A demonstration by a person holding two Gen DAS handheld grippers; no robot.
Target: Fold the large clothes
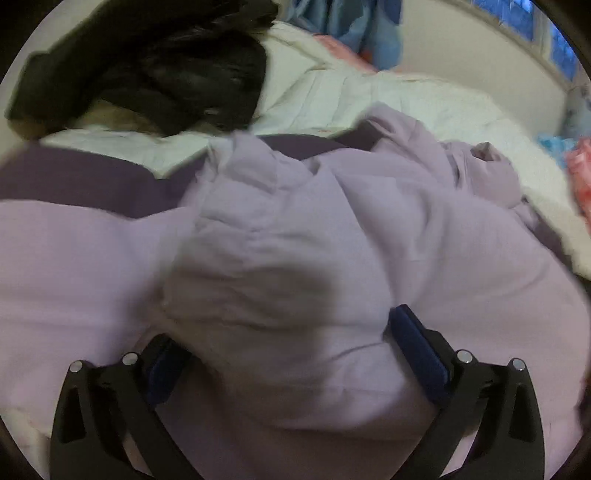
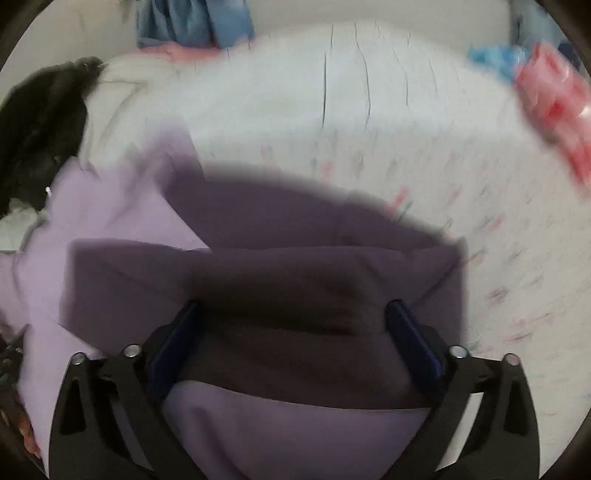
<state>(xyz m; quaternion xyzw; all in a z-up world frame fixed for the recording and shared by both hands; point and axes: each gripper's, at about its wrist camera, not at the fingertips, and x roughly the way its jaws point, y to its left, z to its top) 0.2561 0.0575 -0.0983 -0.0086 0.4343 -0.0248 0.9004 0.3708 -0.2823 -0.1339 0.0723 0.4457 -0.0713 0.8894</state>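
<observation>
A large lilac padded coat (image 1: 295, 229) with a dark purple lining (image 1: 74, 181) lies spread on a white bed. My left gripper (image 1: 288, 332) is open, its jaws wide apart around a puffy fold of the lilac coat; the left finger is partly hidden by fabric. In the right wrist view the coat's lilac shell (image 2: 110, 206) lies to the left and its dark purple lining (image 2: 295, 258) fills the middle. My right gripper (image 2: 291, 325) is open, jaws wide apart, pressed close over the purple lining.
A black furry garment (image 1: 147, 74) lies at the back left of the bed and shows in the right wrist view (image 2: 40, 122) too. Blue cloth (image 2: 192, 22) hangs at the back. Pink and blue items (image 2: 550, 107) lie at the right. The white quilt (image 2: 369, 110) stretches beyond the coat.
</observation>
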